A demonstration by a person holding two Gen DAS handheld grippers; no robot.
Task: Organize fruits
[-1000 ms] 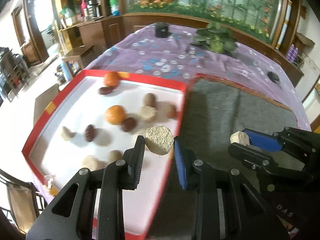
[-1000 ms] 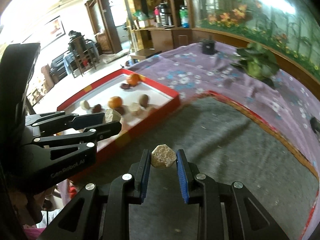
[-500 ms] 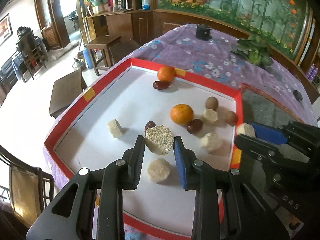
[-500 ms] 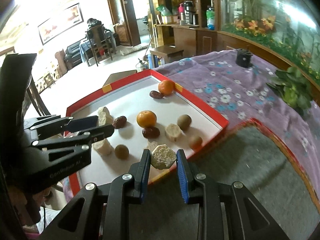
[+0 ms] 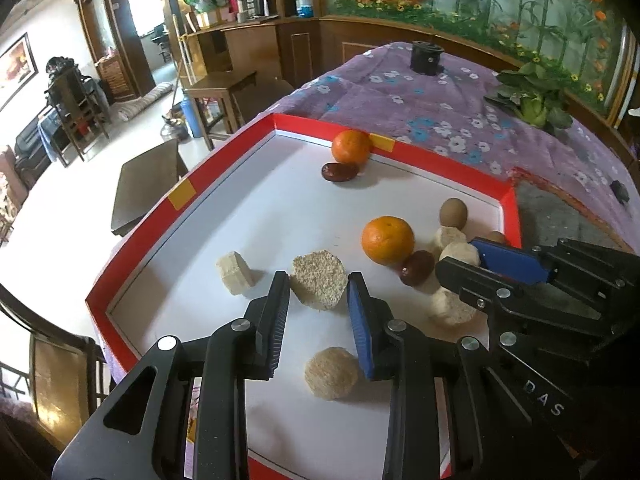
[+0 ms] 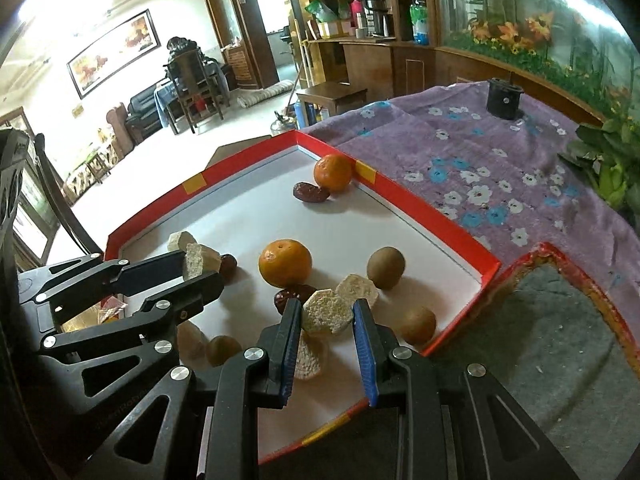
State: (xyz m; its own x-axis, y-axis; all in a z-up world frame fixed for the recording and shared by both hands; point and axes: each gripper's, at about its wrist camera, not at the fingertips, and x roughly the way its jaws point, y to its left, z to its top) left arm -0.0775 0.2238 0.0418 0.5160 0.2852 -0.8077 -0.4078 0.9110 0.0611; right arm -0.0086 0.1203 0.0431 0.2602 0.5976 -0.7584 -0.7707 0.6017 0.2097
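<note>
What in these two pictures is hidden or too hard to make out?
- Left wrist view: the near edge of the red tray is covered by the left tongs.
- Left wrist view: a brown fruit is mostly behind the right tongs.
- Right wrist view: a pale piece lies partly under the right tongs' fingers.
- Both views: the shelf bottles are too small to identify.

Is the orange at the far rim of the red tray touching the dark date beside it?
Touching. In the right wrist view the far orange overlaps the date with no gap; the left wrist view also shows none.
</note>
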